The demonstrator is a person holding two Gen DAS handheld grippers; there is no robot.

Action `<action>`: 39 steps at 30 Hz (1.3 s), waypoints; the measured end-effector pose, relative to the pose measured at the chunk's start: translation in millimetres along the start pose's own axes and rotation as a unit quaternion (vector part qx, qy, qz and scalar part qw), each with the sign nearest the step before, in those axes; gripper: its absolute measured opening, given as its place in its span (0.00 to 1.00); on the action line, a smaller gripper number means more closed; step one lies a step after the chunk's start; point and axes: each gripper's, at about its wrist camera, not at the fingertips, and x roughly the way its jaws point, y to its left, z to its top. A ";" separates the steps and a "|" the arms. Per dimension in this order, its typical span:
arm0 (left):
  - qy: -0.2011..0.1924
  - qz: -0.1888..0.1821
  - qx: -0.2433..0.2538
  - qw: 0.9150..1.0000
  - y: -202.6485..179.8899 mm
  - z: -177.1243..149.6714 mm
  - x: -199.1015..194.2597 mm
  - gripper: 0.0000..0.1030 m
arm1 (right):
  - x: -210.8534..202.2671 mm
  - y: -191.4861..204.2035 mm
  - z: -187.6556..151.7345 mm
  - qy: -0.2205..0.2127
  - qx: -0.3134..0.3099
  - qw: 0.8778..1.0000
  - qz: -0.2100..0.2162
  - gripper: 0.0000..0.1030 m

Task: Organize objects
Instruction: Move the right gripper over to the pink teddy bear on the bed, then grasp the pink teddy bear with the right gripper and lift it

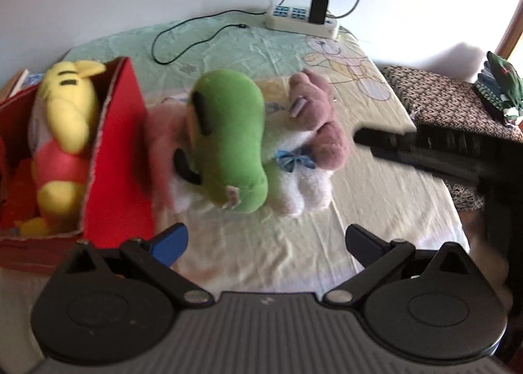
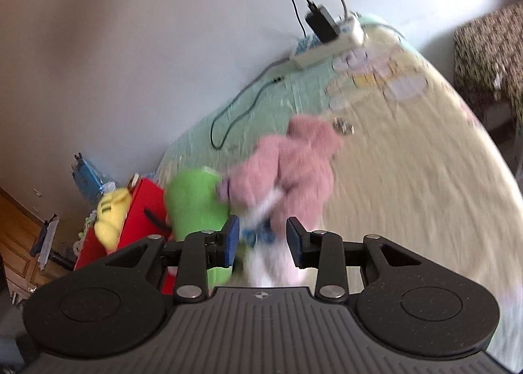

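A green plush (image 1: 228, 132) lies across a pink and white plush (image 1: 323, 132) with a blue bow, on the pale bedsheet (image 1: 268, 243). Left of them a red box (image 1: 117, 151) holds a yellow and pink plush (image 1: 68, 109). My left gripper (image 1: 266, 240) hovers open just in front of the pile, nothing between its fingers. My right gripper (image 1: 392, 142) comes in from the right, its tip just off the pink foot. In the right wrist view the right gripper (image 2: 263, 240) has its jaws narrowly apart. The blurred pink plush (image 2: 294, 171) shows in the gap, the green plush (image 2: 193, 207) to its left.
A white power strip (image 1: 300, 19) with a black charger and a looping cable (image 1: 183, 37) lies at the far edge by the wall. A knit-covered seat (image 1: 441, 99) with folded clothes stands right of the bed. The red box (image 2: 147, 207) sits at the bed's left edge.
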 end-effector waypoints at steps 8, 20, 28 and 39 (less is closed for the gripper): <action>0.000 -0.018 0.006 1.000 3.1 9.9 13.5 0.99 | 44.1 27.8 31.0 0.028 -0.078 0.996 -0.021 0.41; 0.002 -0.023 0.011 1.000 5.1 23.5 22.1 0.99 | 55.2 9.6 27.8 0.053 -0.008 0.998 -0.011 0.28; -0.004 -0.052 0.037 0.998 -14.3 32.9 26.2 0.99 | 21.5 -30.7 21.3 0.036 0.053 0.998 -0.014 0.27; -0.038 -0.106 0.058 0.992 -45.1 64.6 48.8 0.99 | -8.4 -52.1 37.7 -0.027 0.012 0.999 -0.030 0.54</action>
